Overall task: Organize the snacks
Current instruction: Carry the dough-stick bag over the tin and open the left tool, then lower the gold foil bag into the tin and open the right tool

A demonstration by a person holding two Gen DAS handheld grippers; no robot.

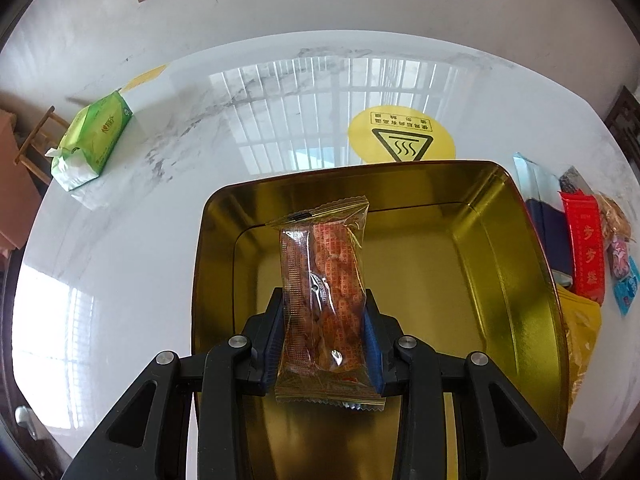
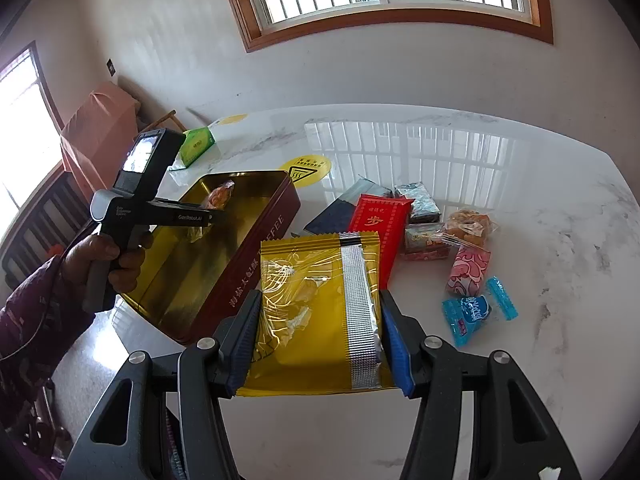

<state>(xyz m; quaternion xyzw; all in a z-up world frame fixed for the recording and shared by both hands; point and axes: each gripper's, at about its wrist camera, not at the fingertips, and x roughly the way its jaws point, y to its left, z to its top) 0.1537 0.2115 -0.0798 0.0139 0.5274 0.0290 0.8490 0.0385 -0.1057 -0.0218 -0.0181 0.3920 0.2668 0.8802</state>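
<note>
1. Where the white marble table (image 2: 500, 208) spreads under everything, it carries the tin, the loose snacks and a green tissue pack (image 1: 94, 140) near its far left edge, with a yellow hot-surface sticker (image 1: 401, 138) just beyond the tin.
2. The open rectangular tin (image 1: 516, 248), gold inside and dark red outside, sits on the table; its floor is bare.
3. The right gripper (image 2: 320, 320) has its blue pads pressed against both sides of a yellow snack packet (image 2: 304, 304) with a silver seam, held above the table just right of the tin.
4. The left gripper (image 1: 325, 332) pinches a clear-wrapped orange snack (image 1: 324, 280) between its pads, held above the tin's interior.
5. A pile of loose snacks lies right of the tin: a red packet (image 2: 378, 218), dark blue packets (image 2: 332, 212), a pink-patterned sweet (image 2: 468, 272) and blue candies (image 2: 468, 314).
</note>
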